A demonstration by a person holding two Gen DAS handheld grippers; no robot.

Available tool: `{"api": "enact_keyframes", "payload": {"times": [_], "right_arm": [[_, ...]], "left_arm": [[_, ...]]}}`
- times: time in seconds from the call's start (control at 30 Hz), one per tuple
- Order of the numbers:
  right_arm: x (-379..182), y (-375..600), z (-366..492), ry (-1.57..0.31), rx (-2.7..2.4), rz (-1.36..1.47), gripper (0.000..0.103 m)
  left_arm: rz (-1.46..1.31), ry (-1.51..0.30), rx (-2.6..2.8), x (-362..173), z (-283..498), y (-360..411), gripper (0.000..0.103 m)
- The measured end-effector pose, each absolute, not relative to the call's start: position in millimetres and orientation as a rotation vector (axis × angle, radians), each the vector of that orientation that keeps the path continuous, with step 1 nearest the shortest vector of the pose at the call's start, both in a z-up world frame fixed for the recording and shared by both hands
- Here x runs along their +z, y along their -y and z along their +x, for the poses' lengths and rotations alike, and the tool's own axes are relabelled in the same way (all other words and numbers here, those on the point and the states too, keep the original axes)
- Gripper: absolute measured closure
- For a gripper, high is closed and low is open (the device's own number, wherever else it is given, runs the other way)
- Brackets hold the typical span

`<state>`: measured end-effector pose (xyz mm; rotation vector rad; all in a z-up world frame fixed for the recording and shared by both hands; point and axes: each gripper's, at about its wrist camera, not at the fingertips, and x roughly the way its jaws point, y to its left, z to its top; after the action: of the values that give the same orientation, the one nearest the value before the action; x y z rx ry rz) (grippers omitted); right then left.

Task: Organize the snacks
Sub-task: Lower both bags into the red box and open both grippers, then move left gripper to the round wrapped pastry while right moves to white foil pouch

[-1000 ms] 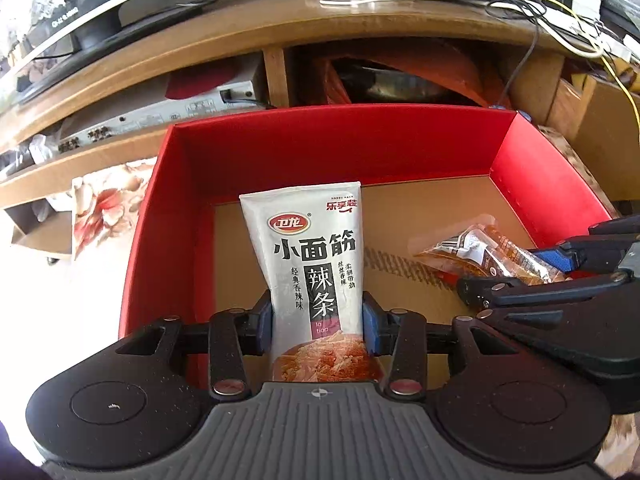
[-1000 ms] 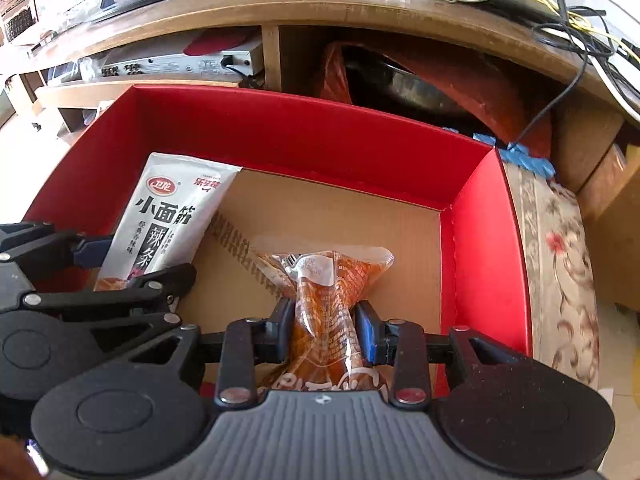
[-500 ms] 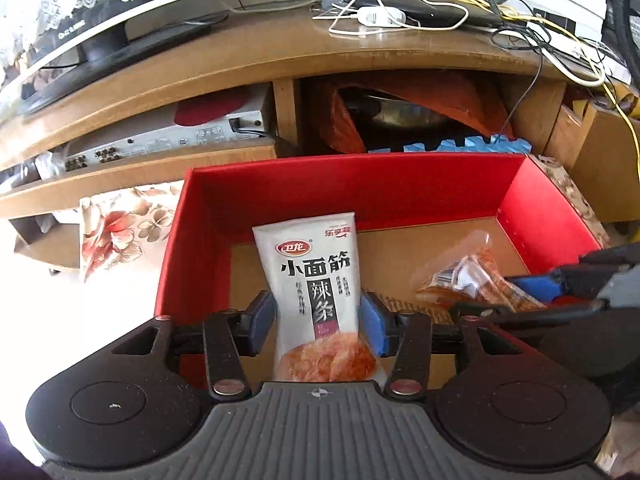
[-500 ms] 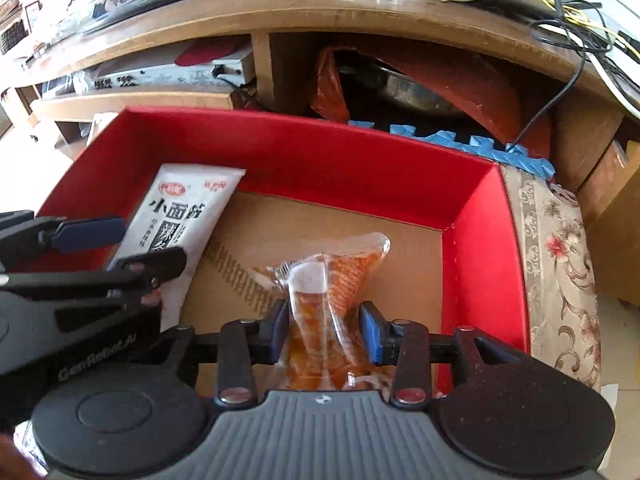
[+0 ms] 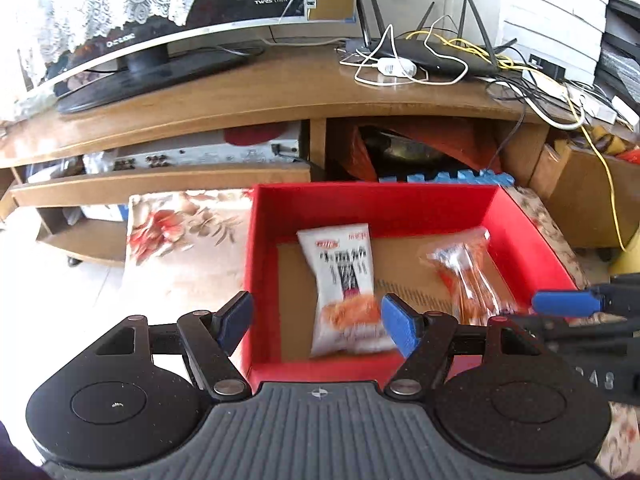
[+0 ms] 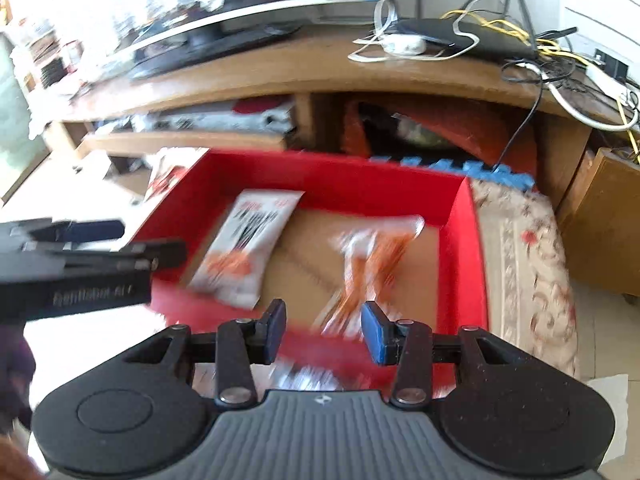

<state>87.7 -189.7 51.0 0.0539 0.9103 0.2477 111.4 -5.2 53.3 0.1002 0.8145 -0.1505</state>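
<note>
Left wrist view: both grippers, left (image 5: 316, 322) and right (image 6: 323, 330), are hanging wide open and empty above the red box (image 5: 520, 216), so the white packet (image 5: 346, 292) lying by its left wall and the orange packet (image 5: 468, 276) by its right wall are risking a snag if either dips.

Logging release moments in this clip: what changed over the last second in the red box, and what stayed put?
Both tools let go and pulled back. The left tool opened off the white spicy-strip packet; the right tool opened off the clear orange snack bag. Both snacks now lie loose on the cardboard floor of the red box. The box stayed in front of the TV stand.
</note>
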Motion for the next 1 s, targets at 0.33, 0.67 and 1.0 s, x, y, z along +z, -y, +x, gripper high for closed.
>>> {"api": "enact_keyframes", "payload": {"times": [0.33,0.67,1.0], "right_arm": [[16,171,72,-1.066,0.284,0.055,0.065],[-4,170,107,-1.080,0.235,0.076,0.065],[4,178,118,-0.985,0.218,0.154,0.066]], "left_arm": [[0.127,-0.959,-0.188,25,84,4,0.027],[0.104,-1.031,-0.168,-3,107,10,0.031],[0.058,-1.011,-0.133,-10,129,11,0.031]]}}
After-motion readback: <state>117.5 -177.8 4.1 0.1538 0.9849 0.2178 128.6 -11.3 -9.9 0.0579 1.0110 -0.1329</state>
